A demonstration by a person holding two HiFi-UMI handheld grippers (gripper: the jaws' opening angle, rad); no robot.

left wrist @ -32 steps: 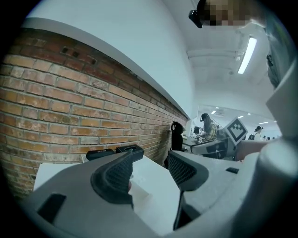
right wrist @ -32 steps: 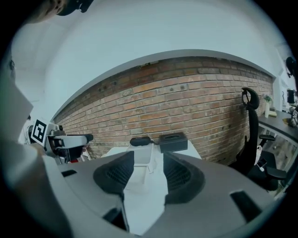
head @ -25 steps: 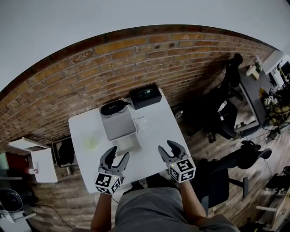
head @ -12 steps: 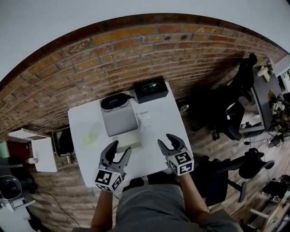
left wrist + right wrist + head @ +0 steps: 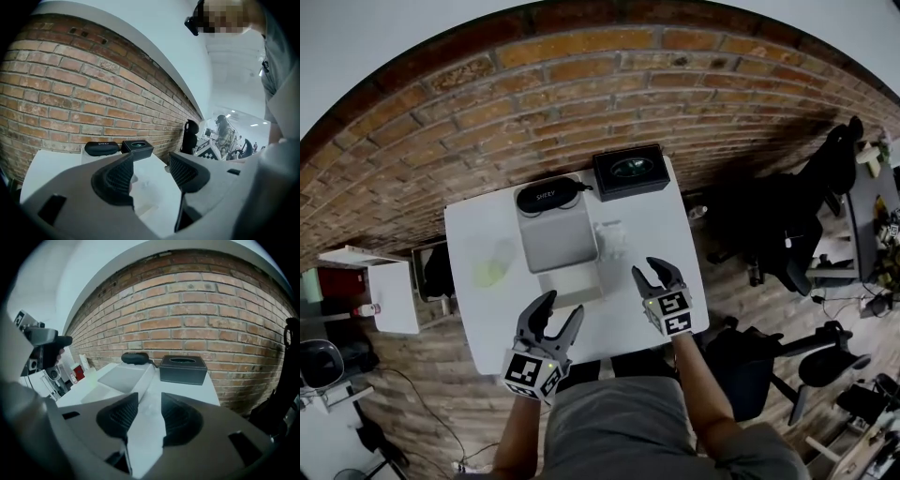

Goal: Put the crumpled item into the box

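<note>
The crumpled item [image 5: 612, 240] is hard to make out. It is a pale, half see-through lump on the white table [image 5: 483, 323], just beside the right wall of the box [image 5: 555, 242]; I cannot tell whether it touches that wall. It is a shapeless lump with no clear long axis.

The box stands open side up, its long axis running from the person toward the brick wall [image 5: 609, 84]. Left of the box, a faint greenish patch [image 5: 490, 273] is too washed out to name.

Only the head view shows the crumpled item plainly. The left gripper view hides most of the box behind its own jaw. Both gripper views show a black case [image 5: 101, 148] at the box's far end and a black tissue box [image 5: 183, 369] beside it.

The left gripper [image 5: 563, 304] hovers at the box's near end, jaws well apart and holding nothing. The right gripper [image 5: 645, 269], on the person's side of the crumpled item, has jaws that have just been closing. They stand partly apart, with only table between them.
</note>
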